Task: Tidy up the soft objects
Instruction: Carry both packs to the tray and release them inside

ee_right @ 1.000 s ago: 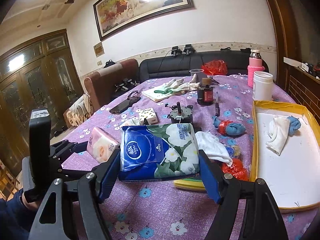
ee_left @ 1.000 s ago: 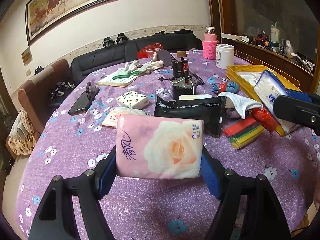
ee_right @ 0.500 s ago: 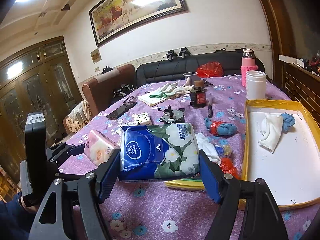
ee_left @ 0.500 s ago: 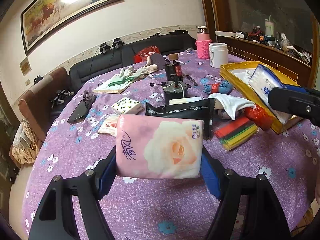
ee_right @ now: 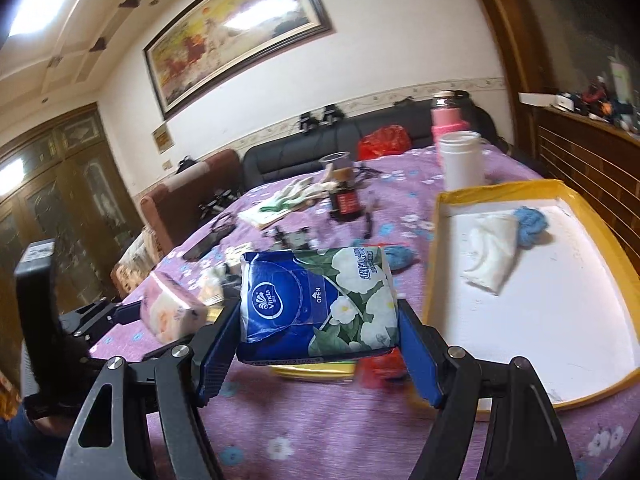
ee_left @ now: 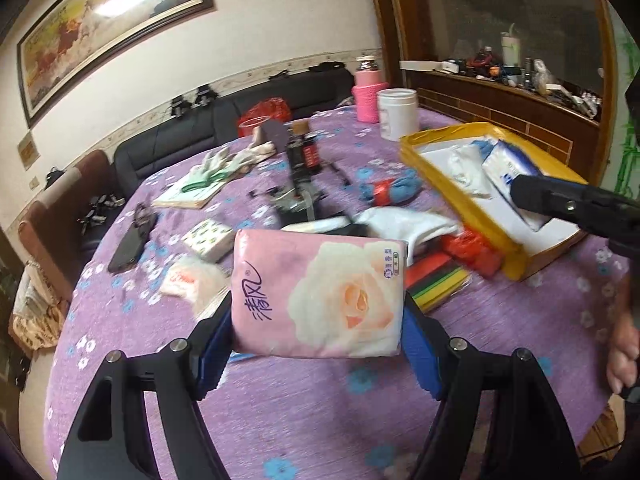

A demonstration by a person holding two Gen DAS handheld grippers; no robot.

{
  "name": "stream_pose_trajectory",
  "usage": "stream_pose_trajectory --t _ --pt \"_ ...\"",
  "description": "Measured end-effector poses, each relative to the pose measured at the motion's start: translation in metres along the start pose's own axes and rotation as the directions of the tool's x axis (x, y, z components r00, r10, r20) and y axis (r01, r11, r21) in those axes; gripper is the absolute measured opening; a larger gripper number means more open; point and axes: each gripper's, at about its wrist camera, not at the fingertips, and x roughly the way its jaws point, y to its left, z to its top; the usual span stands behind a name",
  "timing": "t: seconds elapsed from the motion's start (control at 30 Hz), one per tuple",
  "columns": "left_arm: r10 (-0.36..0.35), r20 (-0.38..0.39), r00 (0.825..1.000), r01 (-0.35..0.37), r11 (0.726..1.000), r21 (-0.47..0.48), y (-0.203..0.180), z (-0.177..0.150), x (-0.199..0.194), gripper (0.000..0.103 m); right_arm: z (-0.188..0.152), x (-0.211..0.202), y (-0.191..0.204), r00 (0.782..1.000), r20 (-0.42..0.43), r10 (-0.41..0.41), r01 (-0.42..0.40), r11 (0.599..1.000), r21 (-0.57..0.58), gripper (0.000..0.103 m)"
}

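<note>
My left gripper is shut on a pink tissue pack printed with a rose, held above the purple flowered tablecloth. My right gripper is shut on a blue tissue pack with white flowers, raised just left of the yellow-rimmed tray. The left wrist view shows that blue pack hanging over the tray. In the right wrist view the pink pack and the left gripper appear at the left. A white cloth and a blue cloth lie in the tray.
The table holds a white cloth, a red bag, coloured sheets, a blue and red sock bundle, small tissue packs, a phone, gloves, a dark bottle, a white jar and a pink bottle. Sofas stand behind.
Both grippers have carried their packs to the right, toward the tray. The blue pack now hangs over the tray's near part. Neither grip has changed.
</note>
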Motion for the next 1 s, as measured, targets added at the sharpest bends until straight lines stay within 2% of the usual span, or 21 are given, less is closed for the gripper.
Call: stream_pose_trajectory --t 0.13,0.27,0.37,0.47,0.6,0.77,0.83,0.93,1.0 --pt "-0.072 0.009 0.997 0.072 0.997 0.022 -0.023 0.020 0.002 0.075 0.004 -0.008 -0.030 0.998 0.014 -0.063 0.063 0.996 0.058 0.079" --pt "-0.163 0.004 0.987 0.163 0.986 0.031 -0.050 0.040 0.010 0.075 0.006 -0.015 -0.067 0.985 0.015 -0.169 0.166 0.977 0.137 0.079" --pt "-0.237 0.002 0.971 0.237 0.971 0.042 -0.077 0.058 0.019 0.075 0.008 -0.016 -0.095 0.966 -0.013 -0.257 0.255 0.946 0.200 0.079" --pt "-0.307 -0.004 0.952 0.307 0.950 0.053 -0.104 0.073 0.034 0.075 0.011 -0.016 -0.122 0.958 -0.037 -0.285 0.284 0.919 0.273 0.079" --pt "-0.365 -0.027 0.931 0.366 0.929 0.059 -0.137 0.084 0.058 0.075 0.015 -0.013 -0.146 0.936 -0.059 -0.348 0.348 0.887 0.303 0.079" --pt "-0.389 -0.066 0.919 0.393 0.917 0.073 -0.165 0.075 0.085 0.075 0.009 -0.008 -0.156 0.932 -0.053 -0.359 0.357 0.881 0.310 0.079" --pt "-0.386 -0.068 0.920 0.390 0.917 0.081 -0.169 0.073 0.089 0.076 0.008 -0.008 -0.154 0.925 -0.038 -0.377 0.371 0.881 0.292 0.079" --pt "-0.387 -0.060 0.920 0.391 0.917 0.083 -0.171 0.068 0.093 0.085 0.009 -0.007 -0.154 0.924 -0.025 -0.381 0.371 0.880 0.296 0.081" --pt "-0.403 -0.042 0.914 0.405 0.911 0.077 -0.169 0.066 0.093 0.086 0.009 -0.009 -0.154 0.930 -0.008 -0.368 0.353 0.885 0.303 0.084"
